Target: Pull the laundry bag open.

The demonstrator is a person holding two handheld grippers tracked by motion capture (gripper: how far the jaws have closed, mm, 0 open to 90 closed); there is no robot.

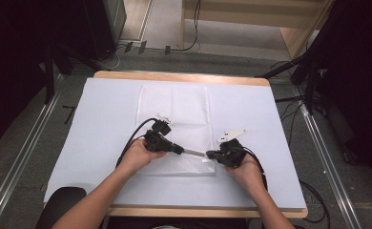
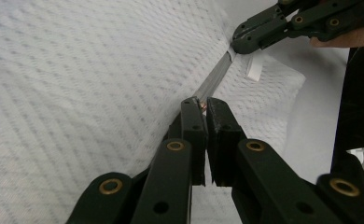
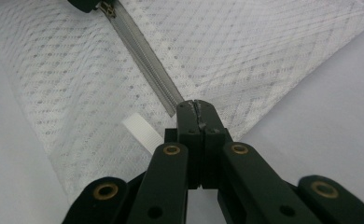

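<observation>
A white mesh bag (image 1: 173, 114) lies flat in the middle of the table, its grey zipper (image 1: 194, 152) running along the near edge. My left gripper (image 1: 180, 150) is shut on the small metal zipper pull (image 2: 202, 106), with the zipper tape (image 2: 216, 78) stretching away from its tips. My right gripper (image 1: 209, 154) is shut on the zipper's end at the bag's near right corner (image 3: 196, 106). A white fabric tag (image 3: 143, 133) sticks out beside that corner. The two grippers face each other, a short length of closed zipper (image 3: 143, 51) between them.
A white sheet (image 1: 103, 133) covers the wooden table (image 1: 184, 76). Cables trail from both grippers toward the person. A black seat (image 1: 62, 200) sits at the lower left. Dark stands and floor cables (image 1: 294, 109) flank the table.
</observation>
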